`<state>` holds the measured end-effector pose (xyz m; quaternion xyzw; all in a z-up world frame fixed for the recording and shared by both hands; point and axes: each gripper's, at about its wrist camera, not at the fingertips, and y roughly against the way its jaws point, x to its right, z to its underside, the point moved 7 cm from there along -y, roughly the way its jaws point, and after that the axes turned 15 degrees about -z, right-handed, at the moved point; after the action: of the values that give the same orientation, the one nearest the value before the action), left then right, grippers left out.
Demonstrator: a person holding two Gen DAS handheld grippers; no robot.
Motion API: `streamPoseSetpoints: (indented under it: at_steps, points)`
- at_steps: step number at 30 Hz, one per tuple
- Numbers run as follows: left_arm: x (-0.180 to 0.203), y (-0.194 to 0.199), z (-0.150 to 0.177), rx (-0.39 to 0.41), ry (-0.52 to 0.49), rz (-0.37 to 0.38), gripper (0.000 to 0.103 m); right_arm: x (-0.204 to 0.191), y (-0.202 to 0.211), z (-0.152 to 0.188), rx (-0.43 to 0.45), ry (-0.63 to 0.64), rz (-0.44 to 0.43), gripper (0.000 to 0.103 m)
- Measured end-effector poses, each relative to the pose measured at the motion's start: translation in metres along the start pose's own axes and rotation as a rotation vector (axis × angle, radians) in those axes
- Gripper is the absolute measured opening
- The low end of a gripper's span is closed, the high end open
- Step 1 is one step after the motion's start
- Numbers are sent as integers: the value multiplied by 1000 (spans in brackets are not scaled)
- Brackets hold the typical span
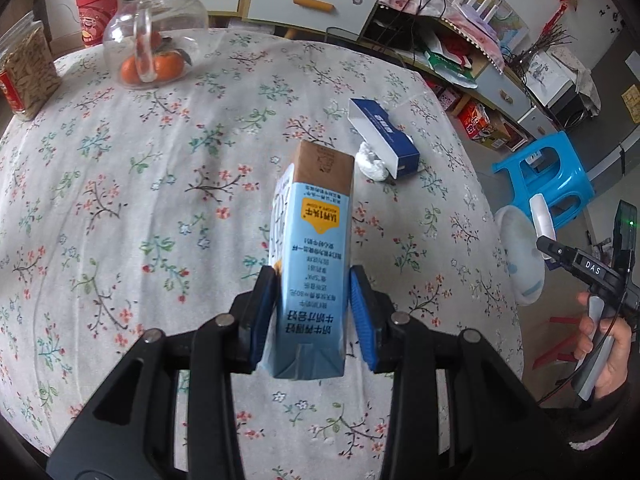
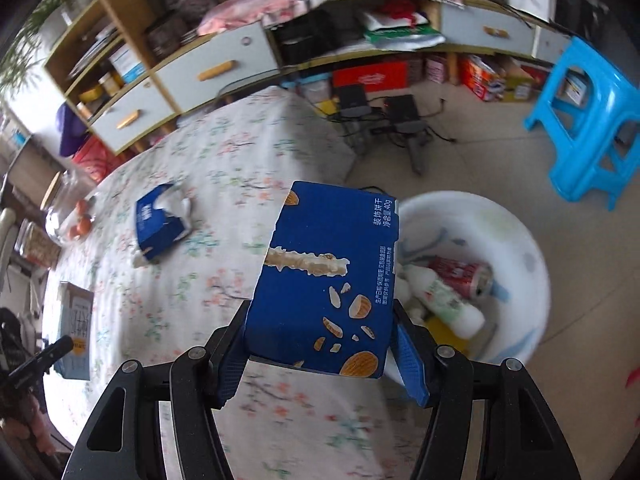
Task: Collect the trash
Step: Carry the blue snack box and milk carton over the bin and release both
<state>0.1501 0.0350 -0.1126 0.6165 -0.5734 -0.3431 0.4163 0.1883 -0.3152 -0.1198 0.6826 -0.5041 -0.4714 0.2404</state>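
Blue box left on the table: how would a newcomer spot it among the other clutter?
On the floral tablecloth, look toward the far right edge. The blue box lies there against crumpled white tissue, its end torn open, unlike the sealed glass jar.

The scene is lit evenly by soft, diffuse daylight; no single source can be made out. Only faint shadows are cast on the desk (image 1: 160, 208), and no strong glare is seen. The left wrist view is rendered sharp. The right wrist view is smeared by motion blur, most clearly on the white basin (image 2: 532, 280) and the floral cloth. Straight lines are bowed by fisheye distortion, and the corners are darkened to black.
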Motion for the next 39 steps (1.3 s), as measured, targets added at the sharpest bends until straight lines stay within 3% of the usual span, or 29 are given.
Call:
streamPoseSetpoints:
  at_steps: [6,9,16,30,39]
  points:
    - [31,-3,3,-6,-19,18,39,34,7,7,-5,-45,7,66]
    - [45,0,5,-4,-19,41,39,45,11,9,-2,-56,11,77]
    - [89,5,4,-1,-71,77,39,63,32,16,13,-66,35,80]
    - [241,-19,1,-31,-258,174,39,135,96,31,103,-195,100,80]
    - [310,-36,-4,-45,-290,221,39,145,121,29,150,-177,141,82]
